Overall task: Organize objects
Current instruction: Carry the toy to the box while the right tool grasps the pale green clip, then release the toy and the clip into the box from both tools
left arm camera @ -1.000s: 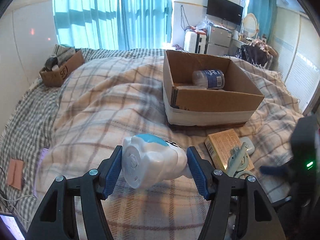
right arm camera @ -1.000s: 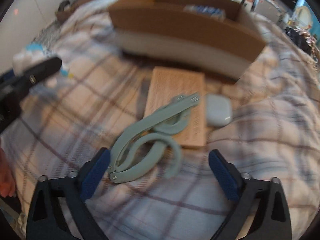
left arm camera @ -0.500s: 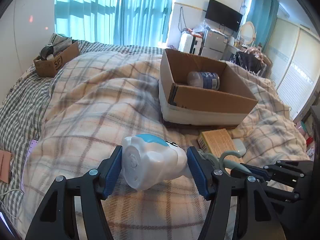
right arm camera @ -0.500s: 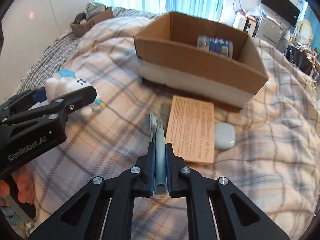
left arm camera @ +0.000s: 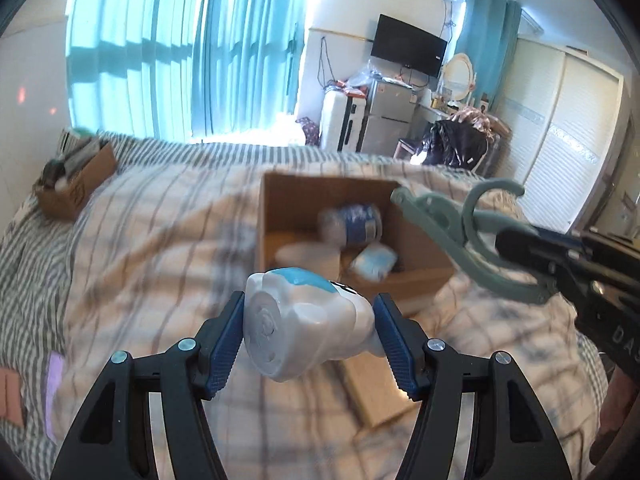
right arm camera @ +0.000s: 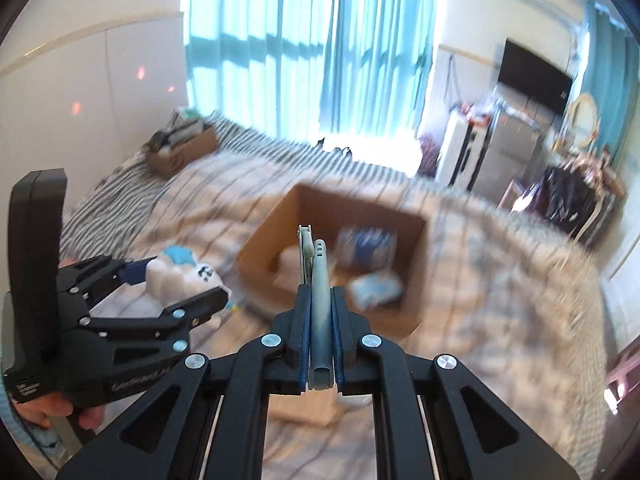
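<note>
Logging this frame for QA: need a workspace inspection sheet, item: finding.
Surface: bed with plaid blanket, motion-blurred.
Job's things: white and blue toy held in air; green clip held near open cardboard box; box holds a bottle and a few blurred items.
Clutter: flat tan box on blanket; small cardboard box at far corner.
Grippers: left gripper shut on toy; right gripper shut on clip.
Cables: wires on wall by TV.
Surroundings: teal curtains, fridge.
</note>
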Available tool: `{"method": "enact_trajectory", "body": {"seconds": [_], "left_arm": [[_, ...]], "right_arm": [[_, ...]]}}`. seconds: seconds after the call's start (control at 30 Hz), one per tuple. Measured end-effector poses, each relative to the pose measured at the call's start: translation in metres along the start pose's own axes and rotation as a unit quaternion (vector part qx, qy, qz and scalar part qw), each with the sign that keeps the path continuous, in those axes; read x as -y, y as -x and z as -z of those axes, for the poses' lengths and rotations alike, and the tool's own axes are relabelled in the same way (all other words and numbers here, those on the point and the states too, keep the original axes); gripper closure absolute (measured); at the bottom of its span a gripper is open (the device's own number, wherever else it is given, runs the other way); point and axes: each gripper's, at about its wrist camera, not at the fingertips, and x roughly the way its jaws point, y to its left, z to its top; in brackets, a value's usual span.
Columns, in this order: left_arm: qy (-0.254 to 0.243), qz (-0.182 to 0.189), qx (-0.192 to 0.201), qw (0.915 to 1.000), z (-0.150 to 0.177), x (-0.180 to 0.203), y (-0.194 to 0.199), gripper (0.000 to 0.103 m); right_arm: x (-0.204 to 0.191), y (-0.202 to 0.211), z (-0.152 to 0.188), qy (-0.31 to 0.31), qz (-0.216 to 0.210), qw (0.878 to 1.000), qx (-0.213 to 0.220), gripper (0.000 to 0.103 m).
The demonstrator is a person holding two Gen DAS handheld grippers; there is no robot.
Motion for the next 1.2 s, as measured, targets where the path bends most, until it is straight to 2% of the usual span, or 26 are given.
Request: {"method": "enact_trajectory", "body": {"seconds": [0.1,0.2,0.3,0.5,0.7,0.73,0.77,0.8,0.87,0.93,1.03,1.1,1.13,1.2], "left_arm": [[-0.009,0.002,0.006,0.9999,-0.026,0.010,-0.011,0.037],[-0.019,-0.017,0.014,0.9996,-0.048,0.017,-0.033,0.037],[-0.006,-0.015,-0.002,0.9999,-0.062,0.017,-0.065,0.037],[0.005,-0.029,-0.023,0.9993,-0.069,0.009,-0.125,0.037],[0.015,-0.025,-0.043,0.9986,-0.060,0.000,-0.160,0.036],[0.018,-0.024,-0.045,0.9985,-0.058,-0.001,-0.160,0.035],[0.022,-0.020,-0.046,0.9985,-0.057,-0.001,-0.159,0.034],[0.023,-0.017,-0.045,0.9986,-0.058,-0.001,-0.157,0.031],[0.021,-0.023,-0.037,0.9988,-0.060,0.003,-0.144,0.023],[0.018,-0.031,-0.025,0.9991,-0.062,0.006,-0.130,0.013],[0.012,-0.046,-0.009,0.9988,-0.064,0.011,-0.102,0.006],[0.014,-0.047,0.002,0.9988,-0.061,0.015,-0.080,0.000],[0.015,-0.046,0.007,0.9988,-0.060,0.016,-0.072,0.000],[0.018,-0.052,0.014,0.9984,-0.054,0.018,-0.053,0.000]], "right_arm": [[0.021,-0.009,-0.026,0.000,0.022,1.000,0.012,0.095],[0.036,-0.028,-0.044,-0.001,0.038,0.999,0.017,0.095],[0.050,-0.058,-0.051,-0.005,0.048,0.999,0.009,0.095],[0.079,-0.127,-0.041,-0.027,0.036,0.999,-0.027,0.095],[0.096,-0.160,-0.016,-0.051,-0.005,0.997,-0.049,0.093],[0.099,-0.158,-0.015,-0.056,-0.004,0.997,-0.045,0.090],[0.101,-0.153,-0.016,-0.059,0.000,0.997,-0.041,0.084],[0.103,-0.146,-0.017,-0.064,0.002,0.998,-0.029,0.068],[0.107,-0.130,-0.019,-0.074,0.003,0.997,-0.012,0.051],[0.110,-0.110,-0.022,-0.077,0.006,0.997,0.004,0.051],[0.111,-0.080,-0.024,-0.077,0.016,0.997,0.016,0.049],[0.110,-0.061,-0.022,-0.075,0.020,0.997,0.018,0.038],[0.108,-0.052,-0.021,-0.072,0.022,0.997,0.019,0.036],[0.106,-0.037,-0.015,-0.066,0.025,0.997,0.018,0.024]]}}
